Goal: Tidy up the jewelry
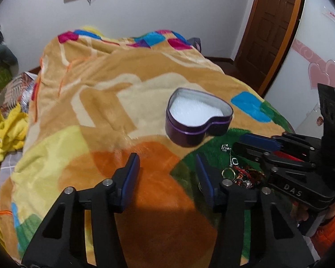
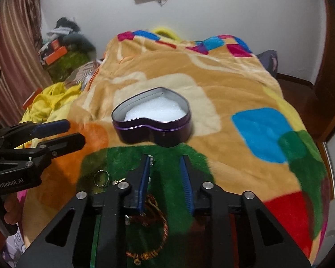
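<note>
Bedroom, bed covered by a plush patchwork blanket (image 2: 223, 84); white wall and dark wall panel at top of frame, wooden door (image 1: 272, 29) upper right in the left view. Heart-shaped purple tin (image 2: 153, 120) sits lidless at frame centre on the blanket, white padding inside, nothing in it yet. Jewelry lies on the green patch just below the tin: gold ring (image 2: 101, 178) lower left, red-gold bracelet (image 2: 153, 230) bottom centre, a silver piece (image 1: 226, 148) close to the tin.

Right gripper (image 2: 165, 172) has its jaws parted to a moderate gap, nothing held, hovering over the pile. Left gripper (image 1: 165, 169) spread wide, empty, over the orange patch.

Risks, as I judge them:
- soft pile swallows small pieces, fingers pinch fabric instead
- tangled items lift together
- tin tips or slides on the yielding blanket if bumped
- grippers are close, could collide
</note>
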Motion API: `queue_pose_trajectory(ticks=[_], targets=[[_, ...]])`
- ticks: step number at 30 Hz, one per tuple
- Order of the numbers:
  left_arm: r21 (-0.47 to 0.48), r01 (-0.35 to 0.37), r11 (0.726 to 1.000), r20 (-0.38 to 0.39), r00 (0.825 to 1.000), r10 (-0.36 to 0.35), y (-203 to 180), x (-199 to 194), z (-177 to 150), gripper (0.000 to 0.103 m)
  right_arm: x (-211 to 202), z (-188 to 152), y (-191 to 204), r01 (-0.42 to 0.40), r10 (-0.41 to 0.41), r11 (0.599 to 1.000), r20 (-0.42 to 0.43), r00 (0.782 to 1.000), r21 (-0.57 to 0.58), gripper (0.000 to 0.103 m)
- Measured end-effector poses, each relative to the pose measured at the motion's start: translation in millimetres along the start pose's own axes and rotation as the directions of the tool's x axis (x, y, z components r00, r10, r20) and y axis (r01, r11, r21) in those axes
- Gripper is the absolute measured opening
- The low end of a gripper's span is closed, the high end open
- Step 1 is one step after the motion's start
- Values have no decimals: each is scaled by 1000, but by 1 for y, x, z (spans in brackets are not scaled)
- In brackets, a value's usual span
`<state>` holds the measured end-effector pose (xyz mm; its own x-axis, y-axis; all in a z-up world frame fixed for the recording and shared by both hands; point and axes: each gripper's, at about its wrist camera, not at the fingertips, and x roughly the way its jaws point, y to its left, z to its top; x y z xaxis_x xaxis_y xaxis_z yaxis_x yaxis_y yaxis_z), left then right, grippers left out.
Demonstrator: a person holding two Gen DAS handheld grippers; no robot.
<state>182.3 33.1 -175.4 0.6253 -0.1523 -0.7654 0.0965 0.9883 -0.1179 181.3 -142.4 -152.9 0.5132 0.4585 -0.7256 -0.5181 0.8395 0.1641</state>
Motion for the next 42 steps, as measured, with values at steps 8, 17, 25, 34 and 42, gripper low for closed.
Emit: queue_pose_trajectory(ticks=[8,17,25,34,42], targets=[[10,37,999,-34,999,-36,-3,6,-4,48,21,7,1,-26,24,999,-69,997,-38,11],[32,60,998,-53,997,-58,-13,3,-8,48,11,10,1,-31,30,999,-44,999,-19,9],[90,83,992,-80,994,-76,-31,5,-14,38,-10,16,0,-23,23,1000,12,1000,-7,9],[129,63,990,-125,991,-47,-42,19,-22,20,-19,16,0,-11,11,1000,41,999,-5,9],[114,55,992,-79,996,-47,-41,5,-11,20,-29,19,-1,-8,8,1000,75,997,-4,9]])
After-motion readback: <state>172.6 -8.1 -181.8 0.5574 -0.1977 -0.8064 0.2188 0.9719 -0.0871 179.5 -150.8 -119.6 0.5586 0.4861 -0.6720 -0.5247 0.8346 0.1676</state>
